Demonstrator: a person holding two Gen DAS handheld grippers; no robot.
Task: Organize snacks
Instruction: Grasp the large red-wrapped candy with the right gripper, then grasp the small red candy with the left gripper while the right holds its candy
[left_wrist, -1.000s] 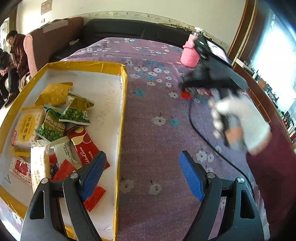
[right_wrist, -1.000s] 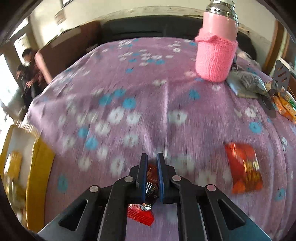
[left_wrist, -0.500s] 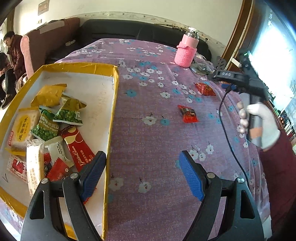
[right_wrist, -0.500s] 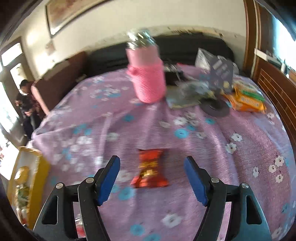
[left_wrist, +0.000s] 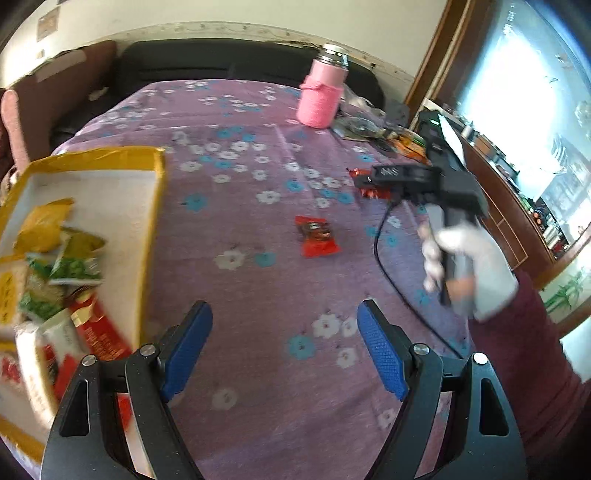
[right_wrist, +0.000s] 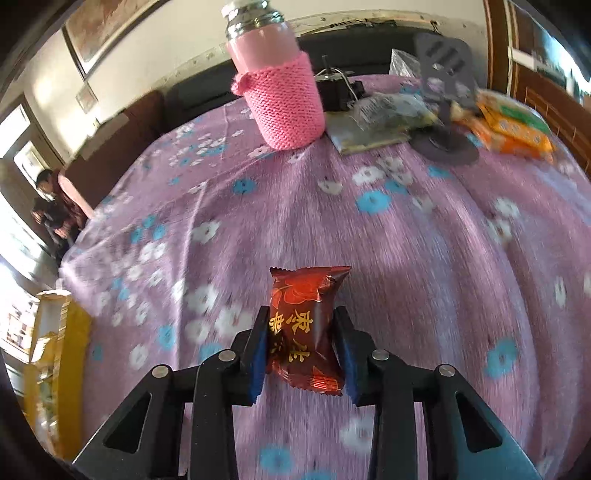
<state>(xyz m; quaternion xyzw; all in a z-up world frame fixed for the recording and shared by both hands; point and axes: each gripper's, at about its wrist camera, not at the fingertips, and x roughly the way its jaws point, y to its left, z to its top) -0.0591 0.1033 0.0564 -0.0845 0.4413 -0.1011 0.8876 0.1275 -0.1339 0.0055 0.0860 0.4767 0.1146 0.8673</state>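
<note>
My right gripper (right_wrist: 301, 332) is shut on a dark red snack packet (right_wrist: 304, 325) with gold characters, on the purple flowered cloth. In the left wrist view the right gripper (left_wrist: 364, 181) sits over that packet (left_wrist: 360, 173) at the right. My left gripper (left_wrist: 284, 341) is open and empty above the cloth. A red snack packet (left_wrist: 316, 236) lies loose ahead of it. A yellow-rimmed box (left_wrist: 149, 221) with several snack packets (left_wrist: 74, 266) is at the left.
A pink knit-sleeved flask (left_wrist: 321, 92) stands at the far side; it also shows in the right wrist view (right_wrist: 277, 88). Bags, an orange packet (right_wrist: 513, 125) and a grey stand (right_wrist: 443, 74) lie at the far right. The box edge (right_wrist: 59, 362) shows left.
My right gripper dropped one red packet on the cloth, moved right and closed on the dark red packet. My left gripper drifted right, away from the box, still open.
</note>
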